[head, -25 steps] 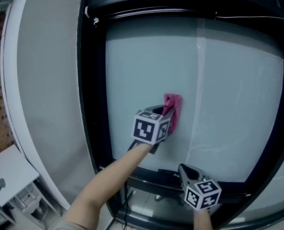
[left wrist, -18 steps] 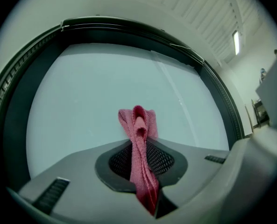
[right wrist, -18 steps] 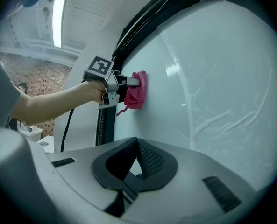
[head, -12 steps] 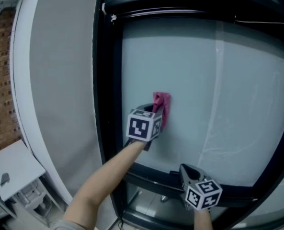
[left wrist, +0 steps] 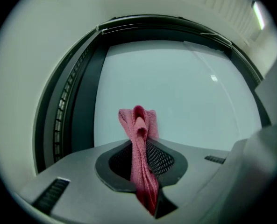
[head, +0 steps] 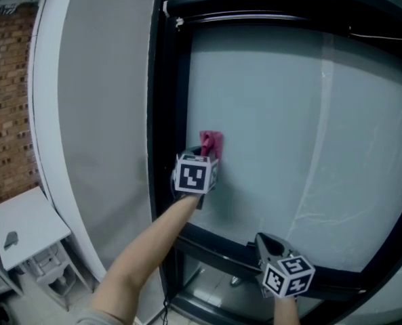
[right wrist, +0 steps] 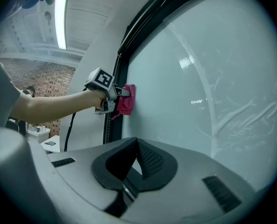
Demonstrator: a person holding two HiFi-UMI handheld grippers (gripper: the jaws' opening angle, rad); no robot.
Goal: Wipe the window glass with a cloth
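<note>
Left gripper [left wrist: 139, 146] pinching pink cloth [left wrist: 139, 120] against window glass [head: 289, 134] (beside black frame [head: 165, 114]); right gripper [right wrist: 137, 158] closed, empty.

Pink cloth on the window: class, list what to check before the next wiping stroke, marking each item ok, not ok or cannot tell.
1. Cloth clamped in left gripper: ok, jaws shut on it.
2. Cloth touching the window glass: ok, the right gripper view shows it against the pane.
3. Room to stroke left: not ok, the cloth sits close to the black frame.
4. Right gripper out of the path: ok, low by the bottom frame, shut, empty.
5. Pale streaks at right are dirt: cannot tell.
</note>
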